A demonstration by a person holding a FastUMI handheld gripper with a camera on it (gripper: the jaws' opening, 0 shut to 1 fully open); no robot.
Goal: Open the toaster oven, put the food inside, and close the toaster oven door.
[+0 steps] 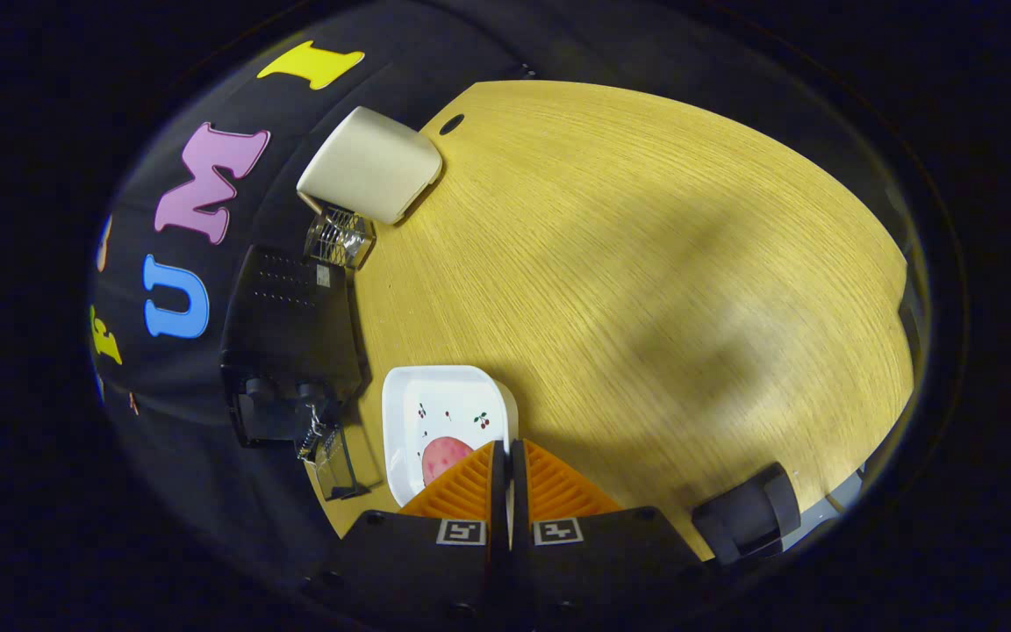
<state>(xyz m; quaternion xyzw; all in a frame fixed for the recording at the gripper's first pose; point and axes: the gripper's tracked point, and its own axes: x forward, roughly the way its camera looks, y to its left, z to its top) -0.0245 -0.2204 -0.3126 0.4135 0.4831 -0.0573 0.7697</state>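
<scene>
Tongs [506, 452] sit at the bottom middle of the frame with their two fingers drawn together, only a thin slit between them, and nothing caught in that slit. They seem to hang above the wooden table [646, 263], looking down on it from a height.

Just ahead of the fingertips, and a little to their left, lies a white dish [435, 395] with small cherry marks on its floor. On the dish rests a round pink piece of food [442, 456]; the left finger covers part of it from this angle, so its full outline cannot be made out. Whether the fingers are touching the dish or simply floating over it I cannot tell.

Left of the dish, at the lower left of the frame, stands the black toaster oven [290, 342]. Its glass door [334, 461] appears to be hanging open, with wire rack showing beside it, so the opening step looks done. Farther off, toward the upper left, sits a second, cream-coloured oven [371, 164] with a wire rack showing at its mouth.

What the coming move turns on is this: the food is almost under the fingertips and slightly left, while the black oven's mouth lies left again of the dish. So, by my reckoning, the fingers must part, drop onto the food, then carry it sideways to the left.
</scene>
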